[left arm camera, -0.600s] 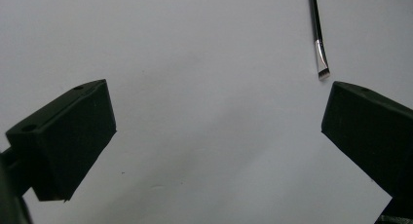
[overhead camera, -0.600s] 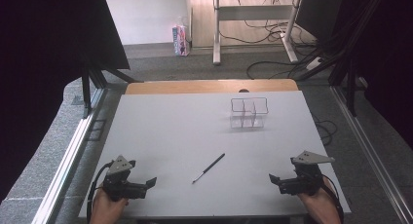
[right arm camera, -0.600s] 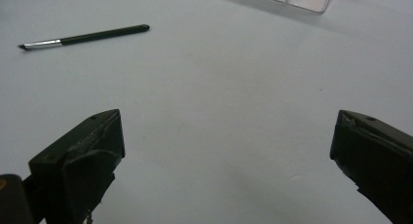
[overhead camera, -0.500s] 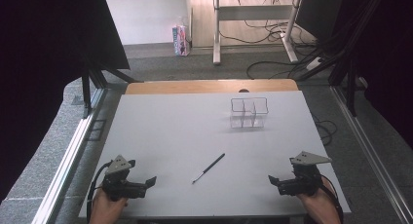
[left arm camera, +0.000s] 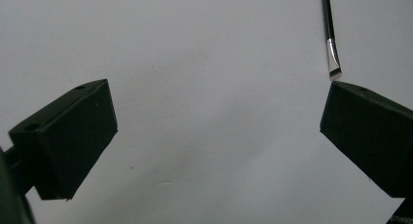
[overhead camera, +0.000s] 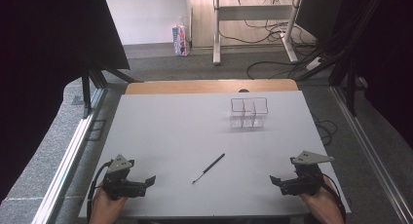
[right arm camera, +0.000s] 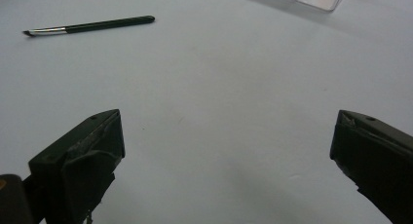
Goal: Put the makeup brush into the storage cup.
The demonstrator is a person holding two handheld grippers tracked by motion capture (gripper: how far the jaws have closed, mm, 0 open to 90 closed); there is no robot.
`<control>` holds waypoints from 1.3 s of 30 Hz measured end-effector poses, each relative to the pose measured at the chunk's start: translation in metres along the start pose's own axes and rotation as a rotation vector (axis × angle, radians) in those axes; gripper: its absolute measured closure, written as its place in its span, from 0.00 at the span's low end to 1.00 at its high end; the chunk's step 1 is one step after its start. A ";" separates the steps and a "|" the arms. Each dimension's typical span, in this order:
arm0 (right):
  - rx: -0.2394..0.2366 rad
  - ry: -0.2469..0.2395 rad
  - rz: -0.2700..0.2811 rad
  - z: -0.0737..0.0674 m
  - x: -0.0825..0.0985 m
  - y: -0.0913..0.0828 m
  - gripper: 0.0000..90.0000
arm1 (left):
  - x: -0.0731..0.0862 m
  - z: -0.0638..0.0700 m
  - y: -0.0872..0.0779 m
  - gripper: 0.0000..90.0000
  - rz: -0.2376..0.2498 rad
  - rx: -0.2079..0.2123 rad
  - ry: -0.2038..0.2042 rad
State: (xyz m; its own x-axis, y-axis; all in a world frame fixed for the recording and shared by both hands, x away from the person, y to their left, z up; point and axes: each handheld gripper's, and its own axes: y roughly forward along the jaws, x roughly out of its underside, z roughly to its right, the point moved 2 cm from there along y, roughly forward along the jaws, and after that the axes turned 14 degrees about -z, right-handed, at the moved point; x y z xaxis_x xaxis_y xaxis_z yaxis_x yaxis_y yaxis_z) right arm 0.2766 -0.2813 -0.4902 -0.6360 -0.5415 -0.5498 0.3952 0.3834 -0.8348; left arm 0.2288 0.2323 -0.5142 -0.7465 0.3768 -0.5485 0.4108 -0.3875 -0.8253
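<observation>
Both tongs, left (overhead camera: 150, 180) and right (overhead camera: 275, 179), gape apart, flanking a thin brush (overhead camera: 209, 168) on the table (overhead camera: 175, 131)

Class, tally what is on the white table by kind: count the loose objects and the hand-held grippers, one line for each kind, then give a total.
Brush: 1 (black-handled brush lying mid-table)
Clear divided organiser: 1 (organiser towards the far side)
Grippers: 2 (left gripper, right gripper, both with jaws apart and empty)
Total: 4
</observation>
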 end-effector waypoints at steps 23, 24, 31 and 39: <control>0.012 -0.006 -0.014 -0.002 -0.002 0.002 0.00 | -0.012 0.010 -0.002 0.00 0.019 0.015 0.047; 0.012 -0.007 -0.015 -0.002 -0.002 0.002 0.00 | -0.013 0.010 -0.002 0.00 0.017 0.016 0.049; 0.006 -0.006 -0.014 -0.003 -0.002 0.002 0.00 | -0.021 0.014 -0.002 0.00 0.000 0.014 0.073; 0.008 -0.006 -0.005 -0.003 -0.003 0.002 0.00 | -0.031 0.018 0.000 0.00 -0.018 0.024 0.091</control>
State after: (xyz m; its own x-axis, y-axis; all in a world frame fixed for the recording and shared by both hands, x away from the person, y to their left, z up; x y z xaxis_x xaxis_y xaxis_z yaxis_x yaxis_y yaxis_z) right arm 0.2770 -0.2772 -0.4901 -0.6339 -0.5483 -0.5455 0.3971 0.3745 -0.8379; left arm 0.2422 0.2053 -0.4948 -0.7028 0.4583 -0.5441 0.3843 -0.3991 -0.8325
